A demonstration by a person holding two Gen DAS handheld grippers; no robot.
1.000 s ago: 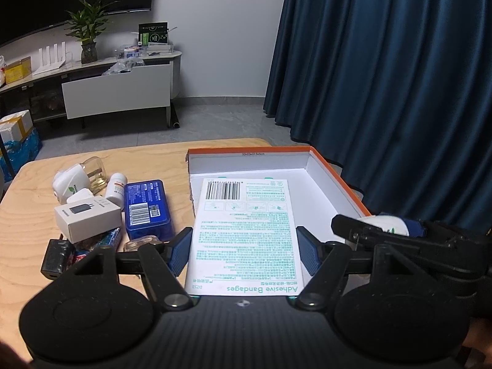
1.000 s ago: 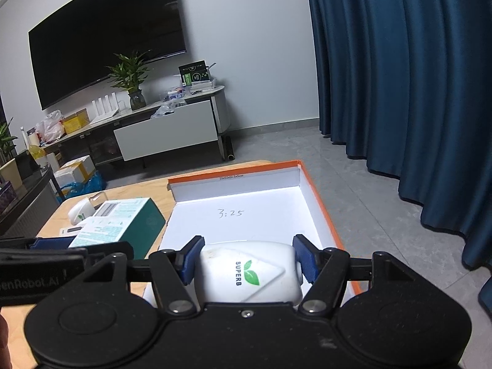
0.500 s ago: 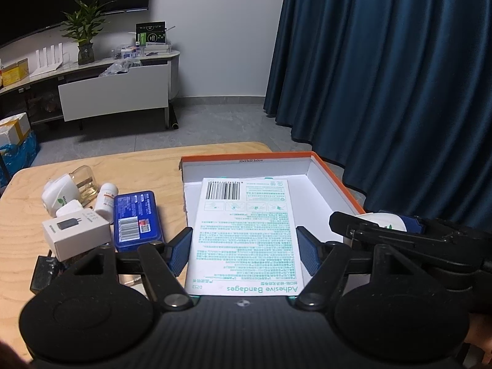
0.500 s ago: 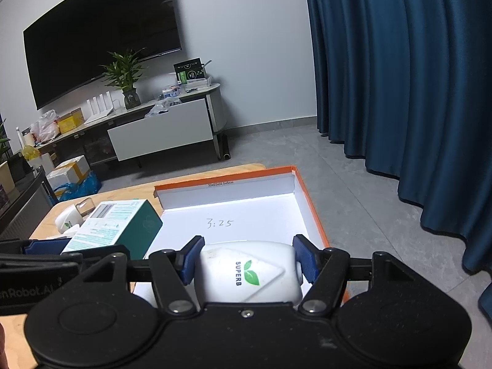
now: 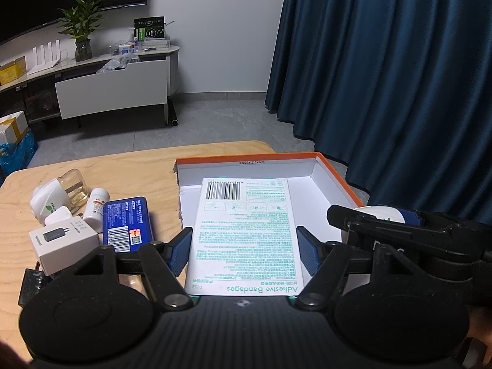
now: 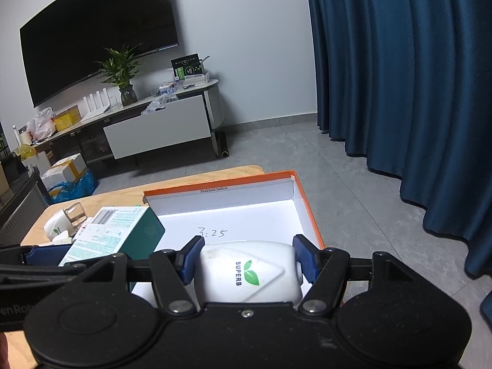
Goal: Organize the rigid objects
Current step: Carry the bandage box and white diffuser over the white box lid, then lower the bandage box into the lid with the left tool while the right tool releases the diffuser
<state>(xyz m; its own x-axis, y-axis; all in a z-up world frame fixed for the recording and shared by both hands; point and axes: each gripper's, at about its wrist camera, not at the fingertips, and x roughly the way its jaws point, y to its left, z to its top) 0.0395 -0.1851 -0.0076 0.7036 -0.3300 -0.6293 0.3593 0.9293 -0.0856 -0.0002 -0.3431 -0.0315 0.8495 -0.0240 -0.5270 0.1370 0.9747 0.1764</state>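
Observation:
My left gripper is shut on a green-and-white adhesive bandages box and holds it over the near left part of the orange-rimmed white box. My right gripper is shut on a white SUPERB bottle, held over the near right part of the same box. The bandages box also shows in the right wrist view, left of the bottle. The right gripper with its bottle shows at the right of the left wrist view.
On the wooden table left of the box lie a blue pack, a white charger box, a small white pill bottle, another white SUPERB bottle with a clear cap and a black item. Blue curtains hang to the right.
Both grippers have drawn back slightly toward me with their objects; the orange box and the table items sit farther off in both views. Both grips are unchanged.

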